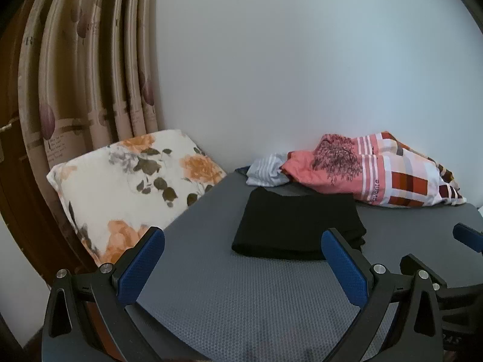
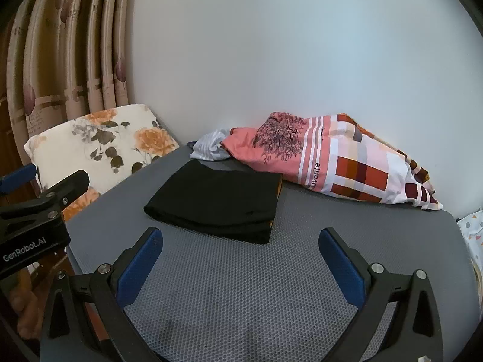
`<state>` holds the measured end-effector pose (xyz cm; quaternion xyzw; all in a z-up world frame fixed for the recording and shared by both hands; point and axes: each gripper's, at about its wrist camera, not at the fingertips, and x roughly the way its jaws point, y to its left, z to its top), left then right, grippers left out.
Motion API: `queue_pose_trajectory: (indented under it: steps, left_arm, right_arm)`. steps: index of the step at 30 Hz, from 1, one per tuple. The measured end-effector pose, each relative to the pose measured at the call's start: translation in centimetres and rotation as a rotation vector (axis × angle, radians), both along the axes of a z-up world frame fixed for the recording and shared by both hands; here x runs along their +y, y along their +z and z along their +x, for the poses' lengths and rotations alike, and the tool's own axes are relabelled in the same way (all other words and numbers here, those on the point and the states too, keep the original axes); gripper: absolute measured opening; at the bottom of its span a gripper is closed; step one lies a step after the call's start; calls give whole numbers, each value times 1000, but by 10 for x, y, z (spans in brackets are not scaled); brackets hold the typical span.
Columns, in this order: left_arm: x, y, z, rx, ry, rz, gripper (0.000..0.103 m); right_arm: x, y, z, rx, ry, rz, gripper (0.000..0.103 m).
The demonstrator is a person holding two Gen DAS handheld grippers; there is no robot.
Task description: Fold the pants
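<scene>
Black pants (image 2: 217, 200) lie folded on the grey counter (image 2: 241, 286). Left gripper (image 1: 243, 259) and right gripper (image 2: 241, 256) hover near them, jaws apart, holding nothing.

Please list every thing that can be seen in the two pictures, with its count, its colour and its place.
folded pants: one, black, middle of the mat.
mat: one, grey, honeycomb texture, under everything.
patterned pillow: one, pink, white and red, far right, against the wall.
striped cloth: one, white and grey, left of that pillow, bunched.
floral pillow: one, white with orange flowers, left of the mat.
curtain: one, beige, far left.
wall: white, behind.
left hand-held gripper: one, black with blue pads, open, empty.
right hand-held gripper: one, same colours, open, empty.
</scene>
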<state>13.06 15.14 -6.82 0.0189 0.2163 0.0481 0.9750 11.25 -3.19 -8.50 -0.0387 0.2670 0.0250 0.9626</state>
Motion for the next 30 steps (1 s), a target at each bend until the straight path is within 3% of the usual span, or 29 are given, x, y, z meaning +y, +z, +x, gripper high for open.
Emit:
queue_pose_trajectory:
  steps: [30]
  left_arm:
    - [8,-22,33,49,-4,-14,103]
  right_arm:
    - [10,-16,26,35,-23,-18,103]
